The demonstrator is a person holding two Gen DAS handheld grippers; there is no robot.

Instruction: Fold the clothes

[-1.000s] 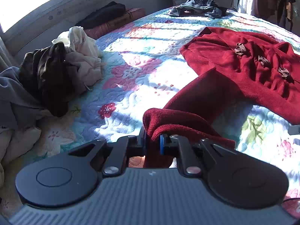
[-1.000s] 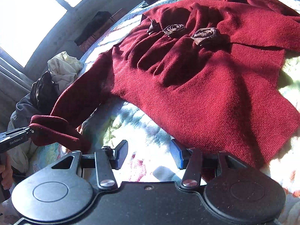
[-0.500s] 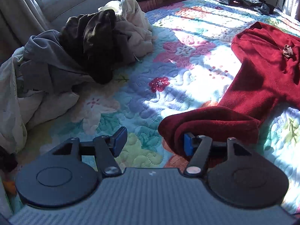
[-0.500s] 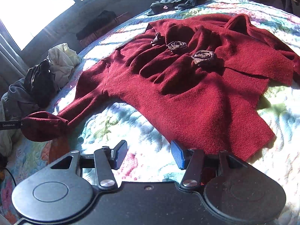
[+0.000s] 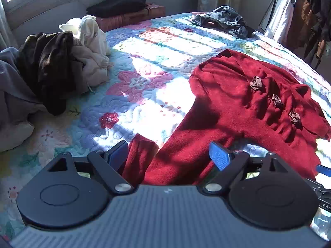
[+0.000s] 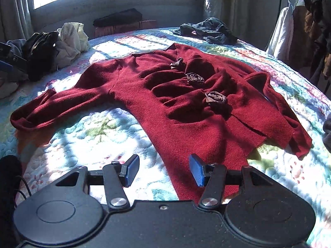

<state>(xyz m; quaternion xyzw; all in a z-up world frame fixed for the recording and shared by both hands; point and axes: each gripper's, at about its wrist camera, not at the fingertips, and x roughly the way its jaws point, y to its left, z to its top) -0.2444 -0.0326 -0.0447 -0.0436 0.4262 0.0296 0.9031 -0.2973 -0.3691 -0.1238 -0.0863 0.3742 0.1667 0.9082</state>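
Observation:
A red knit cardigan with three brown fabric rosettes lies spread on the floral quilt. Its left sleeve stretches flat to the left. In the left wrist view the cardigan lies ahead and the sleeve end rests on the quilt between my fingers. My left gripper is open and holds nothing. My right gripper is open and empty, just above the cardigan's lower hem.
A heap of dark, cream and grey clothes lies at the bed's left side. A dark grey garment lies at the far edge. Folded dark cloth on a reddish box stands under the window. Hanging clothes are at the right.
My left gripper opened and let go of the red sleeve, which now lies flat on the quilt. Both grippers pulled back and tilted up; the right stayed open.

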